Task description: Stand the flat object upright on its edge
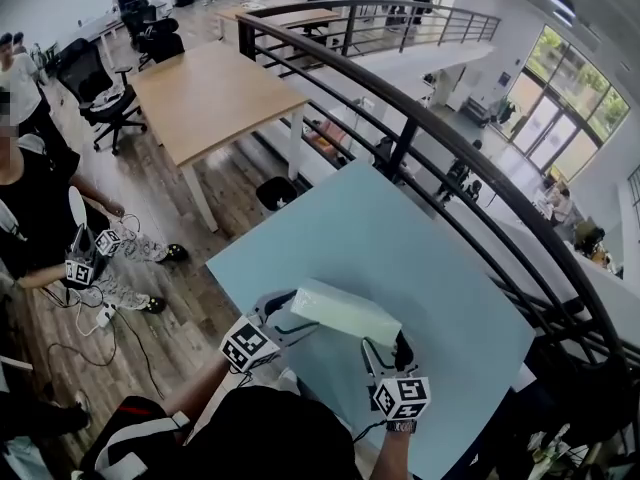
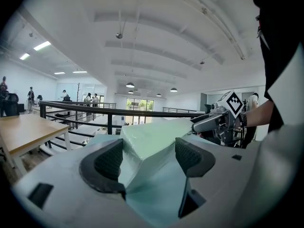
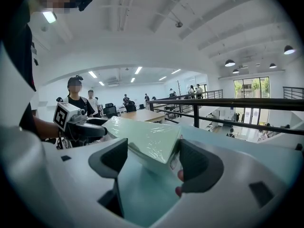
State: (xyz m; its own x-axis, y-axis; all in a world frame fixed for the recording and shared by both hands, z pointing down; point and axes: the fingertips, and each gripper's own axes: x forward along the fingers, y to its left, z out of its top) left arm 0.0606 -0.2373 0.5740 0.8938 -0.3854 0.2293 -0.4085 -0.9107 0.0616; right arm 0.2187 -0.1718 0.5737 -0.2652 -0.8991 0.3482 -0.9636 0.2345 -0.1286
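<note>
A large, smooth, pale blue table (image 1: 440, 268) fills the middle of the head view. Behind its far edge curves a black metal railing (image 1: 420, 128), with a lower floor visible beyond. To the left, on dark wood flooring, stand a rectangular wooden desk (image 1: 215, 93) with white legs and a black office chair (image 1: 95, 83). A person in a black top (image 1: 30, 198) stands at the far left.

Near the table's front edge is a flat box (image 1: 345, 311), pale green and wrapped in glossy film, tilted with one long edge raised. The left gripper (image 1: 283, 318) pinches its left end between ribbed black pads. The right gripper (image 1: 385, 353) pinches the opposite end, a corner against one pad.
</note>
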